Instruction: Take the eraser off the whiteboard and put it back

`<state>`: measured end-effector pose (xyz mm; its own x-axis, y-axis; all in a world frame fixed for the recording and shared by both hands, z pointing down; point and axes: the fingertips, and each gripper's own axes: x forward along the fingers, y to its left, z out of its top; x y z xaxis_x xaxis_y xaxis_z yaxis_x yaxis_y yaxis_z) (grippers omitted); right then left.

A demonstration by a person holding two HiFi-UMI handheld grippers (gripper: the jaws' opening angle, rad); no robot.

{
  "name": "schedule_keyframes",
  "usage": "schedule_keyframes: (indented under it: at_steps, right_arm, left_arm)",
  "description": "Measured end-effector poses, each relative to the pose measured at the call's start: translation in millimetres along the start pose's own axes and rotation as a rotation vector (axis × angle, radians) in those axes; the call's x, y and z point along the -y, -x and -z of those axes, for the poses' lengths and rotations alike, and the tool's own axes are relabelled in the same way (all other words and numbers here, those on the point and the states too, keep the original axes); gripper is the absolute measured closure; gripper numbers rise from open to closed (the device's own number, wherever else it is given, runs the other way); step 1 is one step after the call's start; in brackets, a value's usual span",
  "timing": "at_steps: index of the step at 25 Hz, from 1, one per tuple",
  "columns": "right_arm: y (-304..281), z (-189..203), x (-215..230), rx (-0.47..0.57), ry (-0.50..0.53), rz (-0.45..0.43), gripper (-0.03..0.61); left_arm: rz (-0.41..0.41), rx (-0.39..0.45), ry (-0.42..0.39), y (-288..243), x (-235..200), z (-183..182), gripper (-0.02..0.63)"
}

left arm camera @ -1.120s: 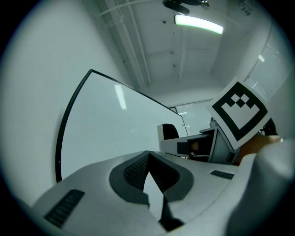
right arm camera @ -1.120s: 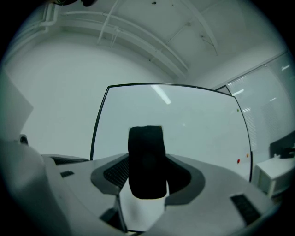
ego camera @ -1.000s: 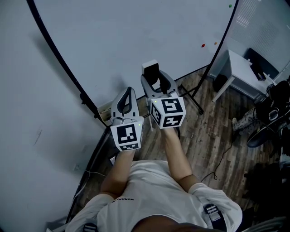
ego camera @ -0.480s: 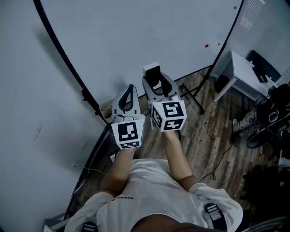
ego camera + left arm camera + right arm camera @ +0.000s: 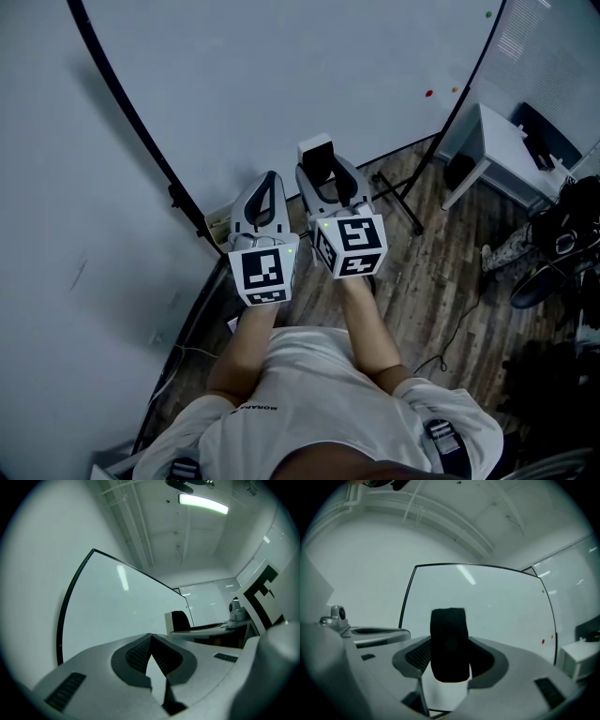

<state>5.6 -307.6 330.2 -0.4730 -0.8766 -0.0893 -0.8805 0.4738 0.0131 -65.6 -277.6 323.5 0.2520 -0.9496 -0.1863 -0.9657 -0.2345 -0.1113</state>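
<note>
Black felt is facing the camera in the right gripper view, where the eraser (image 5: 449, 644) is standing upright between the two jaws of the right gripper (image 5: 450, 658). The ribbed pads are pressing on its two sides, so the jaws are sitting fairly wide around it. Behind it the whiteboard (image 5: 487, 597) is filling most of the picture, with a red magnet (image 5: 543, 641) sticking near its right edge.

From the head view, the right gripper (image 5: 328, 183) is pointing at the lower part of the whiteboard (image 5: 281, 84). The eraser (image 5: 317, 157) is showing a white body beyond its dark felt. Whether its far end is touching the board, I cannot tell.

Just beside it, the left gripper (image 5: 269, 187) is pointing at the same lower edge of the board. In the left gripper view, the left gripper (image 5: 151, 641) is carrying nothing, its jaw tips meeting in a point. The neighbouring gripper with the eraser is showing to its right.

A person in a white shirt (image 5: 309, 403) is holding both tools out in front. Wooden floor (image 5: 422, 281) is lying under the board's black stand, and a white desk (image 5: 497, 141) is standing to the right.
</note>
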Motion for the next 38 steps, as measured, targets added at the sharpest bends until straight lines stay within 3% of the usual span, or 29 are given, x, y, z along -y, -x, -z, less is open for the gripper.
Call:
schedule_keyframes:
  at_steps: [38]
  right_arm:
    - [-3.6, 4.9, -6.7, 0.003, -0.006, -0.014, 0.344]
  left_arm:
    - [-0.007, 0.011, 0.021, 0.0, -4.2, 9.2, 0.612]
